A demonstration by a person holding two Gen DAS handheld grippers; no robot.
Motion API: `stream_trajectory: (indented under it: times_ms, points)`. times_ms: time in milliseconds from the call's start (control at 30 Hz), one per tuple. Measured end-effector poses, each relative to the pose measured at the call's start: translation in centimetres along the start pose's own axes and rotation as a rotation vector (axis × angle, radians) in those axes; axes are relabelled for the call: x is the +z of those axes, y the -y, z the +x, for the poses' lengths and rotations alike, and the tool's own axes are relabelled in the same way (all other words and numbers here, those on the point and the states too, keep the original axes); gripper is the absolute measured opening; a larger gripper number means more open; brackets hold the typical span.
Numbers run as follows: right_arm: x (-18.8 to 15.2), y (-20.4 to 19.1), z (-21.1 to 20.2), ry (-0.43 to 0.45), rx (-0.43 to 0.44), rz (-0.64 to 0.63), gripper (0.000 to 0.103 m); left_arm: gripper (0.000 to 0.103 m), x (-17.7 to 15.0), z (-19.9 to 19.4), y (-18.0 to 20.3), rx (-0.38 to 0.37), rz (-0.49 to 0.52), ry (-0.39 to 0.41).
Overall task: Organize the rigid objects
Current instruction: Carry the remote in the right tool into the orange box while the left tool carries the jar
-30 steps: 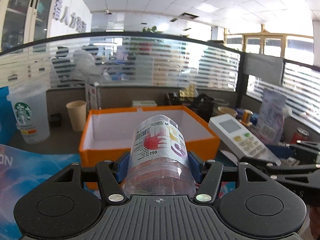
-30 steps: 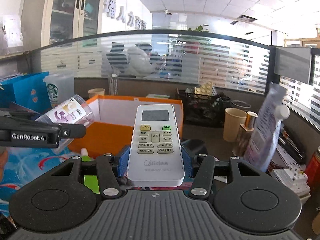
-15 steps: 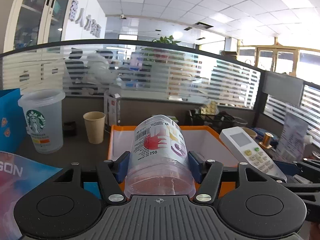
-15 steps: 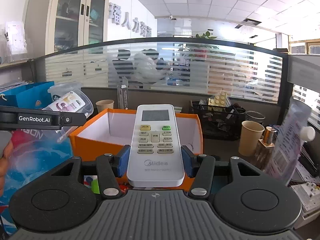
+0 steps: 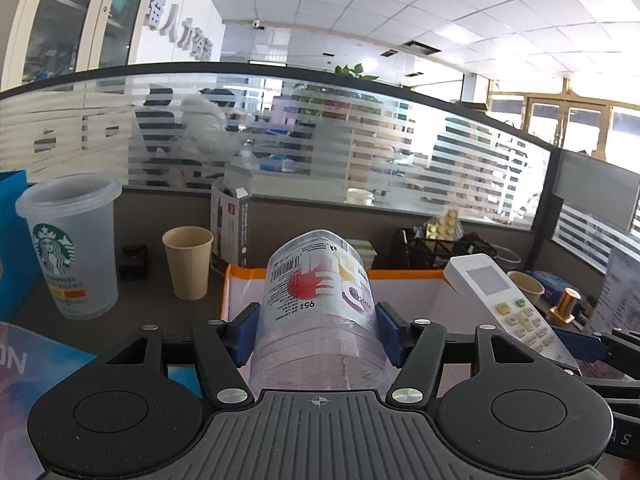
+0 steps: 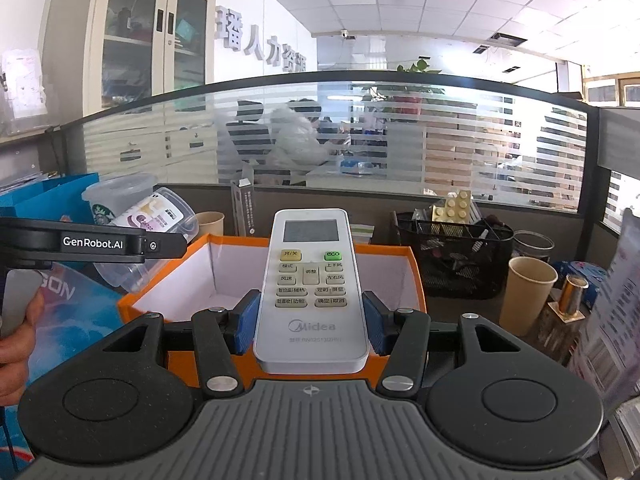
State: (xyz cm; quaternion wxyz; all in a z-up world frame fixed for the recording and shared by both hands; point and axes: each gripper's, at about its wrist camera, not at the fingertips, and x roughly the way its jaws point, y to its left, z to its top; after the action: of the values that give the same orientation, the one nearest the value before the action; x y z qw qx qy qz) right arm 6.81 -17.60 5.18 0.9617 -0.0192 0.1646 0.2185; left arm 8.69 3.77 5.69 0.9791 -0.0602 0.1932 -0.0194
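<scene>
Item: clear plastic jar (image 5: 318,304), printed label, lying along the tool axis — pinched between the blue pads of the left gripper (image 5: 316,332), held in the air near the left side of the orange box (image 6: 414,276).
Item: white remote control (image 6: 311,288), buttons up — pinched by the right gripper (image 6: 310,320), held above the box's near edge.
Box: open top, white lining, nothing visible inside from here.
Bystanders: Starbucks cup (image 5: 68,248) and paper cup (image 5: 188,262), far left.
Step, as judged: carrying both items to the box. Next move calls for lowering each past the rim, one at a time, then spreading the fingers.
</scene>
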Motion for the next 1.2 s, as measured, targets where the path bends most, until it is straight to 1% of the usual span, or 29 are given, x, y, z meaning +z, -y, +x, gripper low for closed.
stream_trajectory:
  times_ms: [200,500,667,767,833,967,1033,1200]
  points:
    - [0.5,0.6,3.0,-0.017,-0.003,0.019,0.05,0.06,0.7,2.4,-0.5,0.014,-0.003,-0.015]
    - [1.5,1.2,8.3,-0.082,-0.028,0.001,0.05,0.06,-0.2,6.8,-1.8,0.028,-0.037,-0.097]
    - [1.4,1.3,10.2,-0.12,-0.04,-0.011,0.05,0.06,-0.6,8.3,-2.6,0.034,-0.049,-0.136]
    - [1.2,1.3,11.1,-0.146,-0.043,-0.02,0.05,0.06,-0.8,8.9,-2.8,0.031,-0.053,-0.154]
    - [0.9,1.2,11.7,-0.166,-0.046,-0.032,0.05,0.06,-0.9,9.0,-2.8,0.035,-0.039,-0.15]
    - [0.6,0.7,13.0,-0.228,-0.038,-0.103,0.05,0.06,-1.0,9.3,-2.6,0.015,-0.031,-0.16]
    - [0.4,0.6,13.7,-0.259,-0.03,-0.124,0.05,0.06,-1.1,9.5,-2.5,-0.002,-0.031,-0.177]
    - [-0.1,0.4,14.9,-0.315,-0.034,-0.166,0.05,0.06,-1.3,9.9,-1.6,-0.012,0.001,-0.188]
